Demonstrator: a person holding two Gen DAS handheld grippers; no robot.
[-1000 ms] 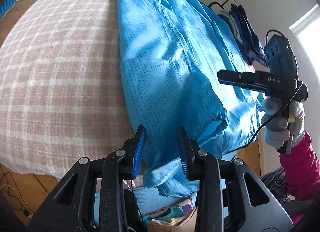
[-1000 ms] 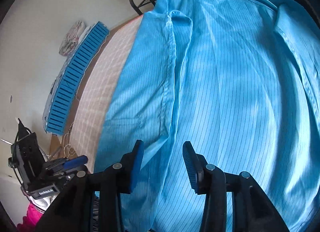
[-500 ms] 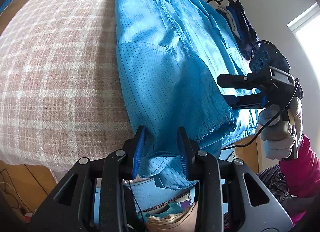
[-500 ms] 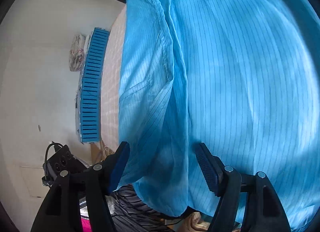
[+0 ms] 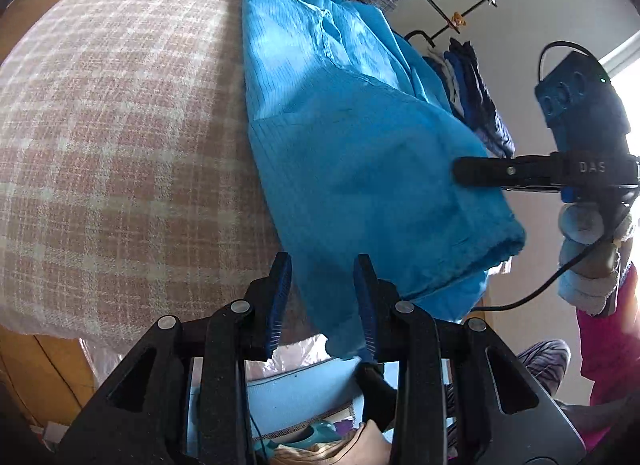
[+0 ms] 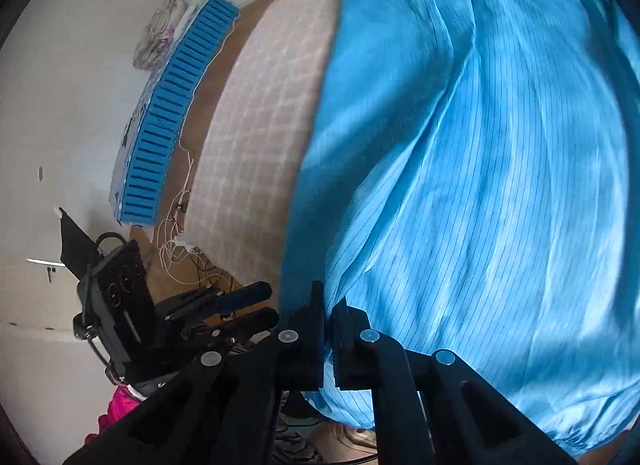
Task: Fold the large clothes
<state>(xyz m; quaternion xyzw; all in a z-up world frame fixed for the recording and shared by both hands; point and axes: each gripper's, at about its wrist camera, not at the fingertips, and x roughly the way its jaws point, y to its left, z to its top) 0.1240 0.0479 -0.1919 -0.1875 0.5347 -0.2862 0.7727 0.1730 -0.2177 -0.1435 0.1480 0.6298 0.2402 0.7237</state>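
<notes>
A bright blue pinstriped garment (image 5: 352,153) lies along the right side of a pink plaid-covered surface (image 5: 120,125), its near end hanging over the front edge. My left gripper (image 5: 323,297) stands open at that edge. The garment's hanging hem lies loosely between its blue pads and is not pinched. In the right wrist view the garment (image 6: 500,185) fills the frame, and my right gripper (image 6: 329,301) is shut on a fold of its near edge. From the left wrist view the right gripper (image 5: 459,173) shows from the side, closed, its tip at the garment's right side. The left gripper (image 6: 266,303) appears low on the left.
A gloved hand (image 5: 584,233) with a pink sleeve (image 5: 608,329) holds the right gripper. Dark blue clothes (image 5: 476,93) hang on a rack behind the garment. A blue slatted panel (image 6: 172,117) leans on the wall, with white cables (image 6: 180,225) on the floor below.
The right gripper went from wide open around the garment's edge to shut on it and rose. The garment's near part now lies doubled over. The left gripper shifted slightly.
</notes>
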